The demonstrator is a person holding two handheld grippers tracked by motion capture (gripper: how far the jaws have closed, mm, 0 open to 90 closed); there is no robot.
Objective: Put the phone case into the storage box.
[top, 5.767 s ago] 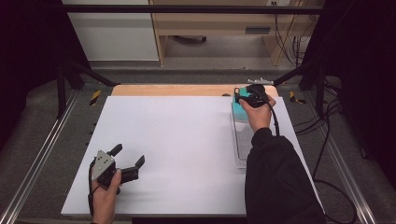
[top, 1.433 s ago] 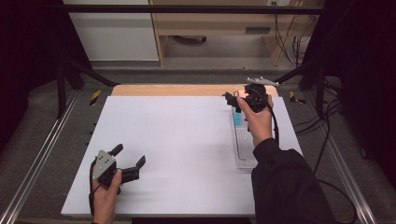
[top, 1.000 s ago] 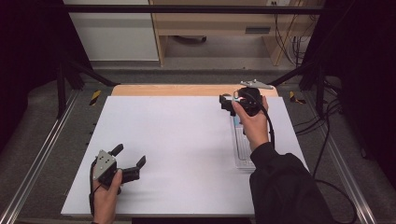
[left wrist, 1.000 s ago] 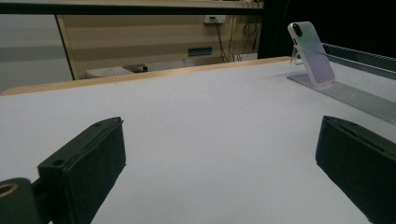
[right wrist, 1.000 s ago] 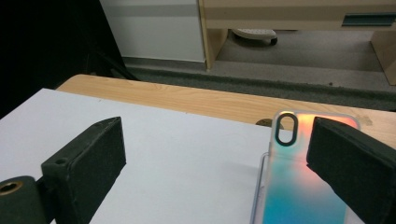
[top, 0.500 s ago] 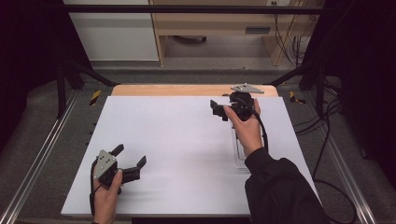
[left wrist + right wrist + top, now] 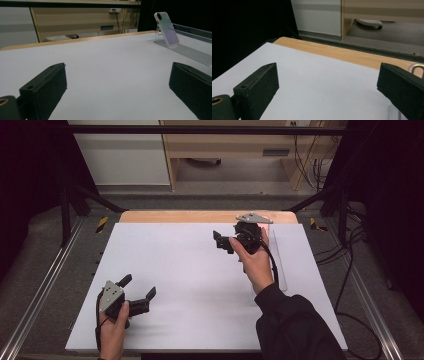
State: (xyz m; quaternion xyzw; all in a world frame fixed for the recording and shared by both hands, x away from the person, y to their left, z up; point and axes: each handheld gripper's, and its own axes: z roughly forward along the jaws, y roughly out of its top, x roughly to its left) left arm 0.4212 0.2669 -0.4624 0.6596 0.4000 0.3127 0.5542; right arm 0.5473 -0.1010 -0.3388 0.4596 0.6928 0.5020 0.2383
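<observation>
On the clear stand leans a phone — no writing legible.

No words, no numbers, no signs to read, none on the shiny pale phone either

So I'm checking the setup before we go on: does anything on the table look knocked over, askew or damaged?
Nothing stands out. The phone leans upright on its clear stand at the table's right edge, the white table is clean, and both the left gripper and right gripper are open, holding nothing.
</observation>
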